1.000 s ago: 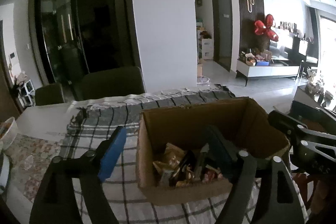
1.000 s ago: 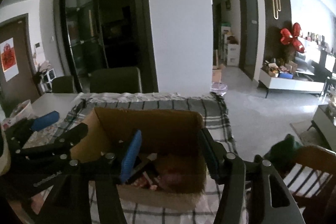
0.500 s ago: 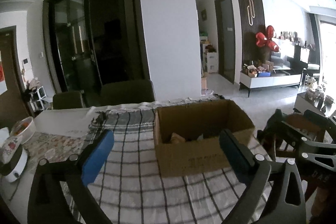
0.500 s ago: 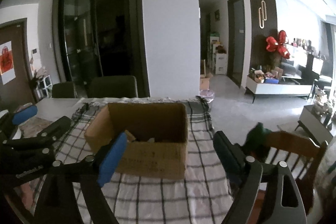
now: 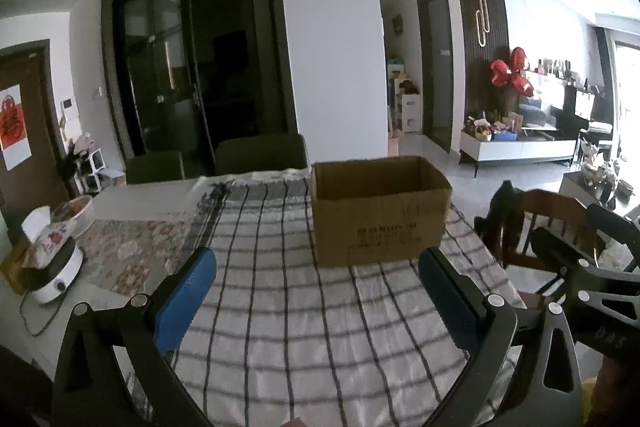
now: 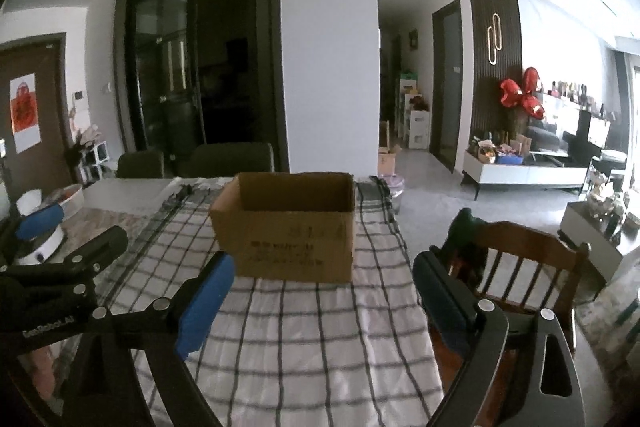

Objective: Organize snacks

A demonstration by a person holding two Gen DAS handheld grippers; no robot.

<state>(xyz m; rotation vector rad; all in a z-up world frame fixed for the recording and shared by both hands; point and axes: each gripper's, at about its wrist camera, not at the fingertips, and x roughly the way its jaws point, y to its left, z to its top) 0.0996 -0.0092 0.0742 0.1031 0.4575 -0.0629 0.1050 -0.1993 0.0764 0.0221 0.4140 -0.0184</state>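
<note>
On the counter, toward the far end of a black-and-white checked cloth: open-topped brown cardboard box, upright, dark print on its near wall, all four walls standing. Inside of the box hidden from both wrist views behind that near wall, so cannot tell what lies in it. Short of the box and apart from it, over the cloth: left gripper, blue-padded jaws spread wide, just been opening, gripping nothing, only checked cloth and the foot of the box showing between the pads. Beside it on the right: right gripper, jaws likewise wide and just been opening, empty, the same cloth in the gap; its right-hand pad out past the cloth's edge, in front of a brown wooden slat-back chair with something dark draped over the near corner of its back. Left of the cloth: floral patterned mat, and on the counter's left edge a round white appliance with a dark top, cord trailing from it. Behind that, a white bowl, contents too blurred to name. At the counter's far side: two dark upholstered chairs, pushed in close. Farther back in the room, against a dark slatted wall: red foil balloon.
</note>
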